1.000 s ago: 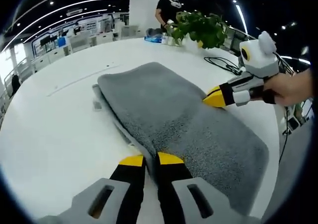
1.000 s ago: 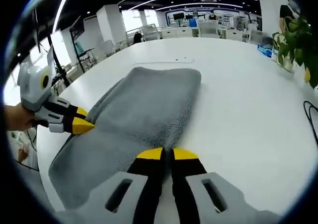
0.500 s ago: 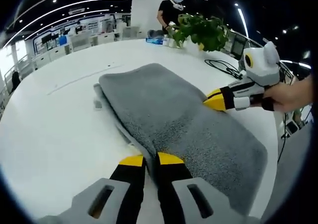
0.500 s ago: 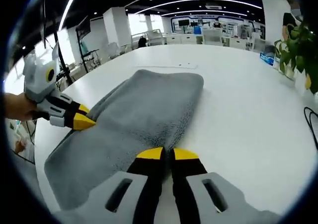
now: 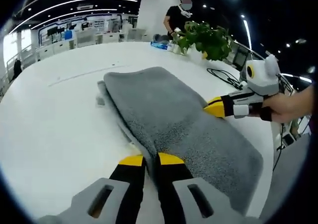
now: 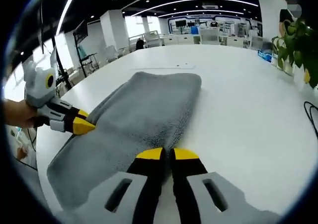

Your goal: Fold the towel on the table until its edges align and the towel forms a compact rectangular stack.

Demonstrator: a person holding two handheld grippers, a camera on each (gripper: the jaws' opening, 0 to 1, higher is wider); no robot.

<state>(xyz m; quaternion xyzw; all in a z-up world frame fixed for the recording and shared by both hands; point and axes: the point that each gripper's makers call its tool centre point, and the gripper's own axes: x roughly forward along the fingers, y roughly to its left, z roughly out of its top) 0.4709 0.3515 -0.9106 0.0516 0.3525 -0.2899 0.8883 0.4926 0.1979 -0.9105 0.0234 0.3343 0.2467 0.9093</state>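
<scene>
A grey towel (image 5: 169, 114) lies folded in a long strip on the white table (image 5: 49, 129). My left gripper (image 5: 151, 160) is shut on the towel's near long edge, and the fold runs into the narrow gap between its yellow-tipped jaws. The right gripper (image 5: 214, 108), held by a hand, pinches the opposite long edge. In the right gripper view the towel (image 6: 144, 110) stretches away from me. There my right gripper (image 6: 168, 155) is shut on its edge, and the left gripper (image 6: 83, 126) grips the far side at the left.
A potted plant (image 5: 206, 33) and a black cable (image 5: 221, 67) sit at the table's far right, with a person (image 5: 176, 15) standing behind them. In the right gripper view the plant (image 6: 298, 37) is at the right edge. Bare tabletop (image 6: 248, 110) lies beside the towel.
Both views have shifted slightly with the hands. The towel and both grips look the same.
</scene>
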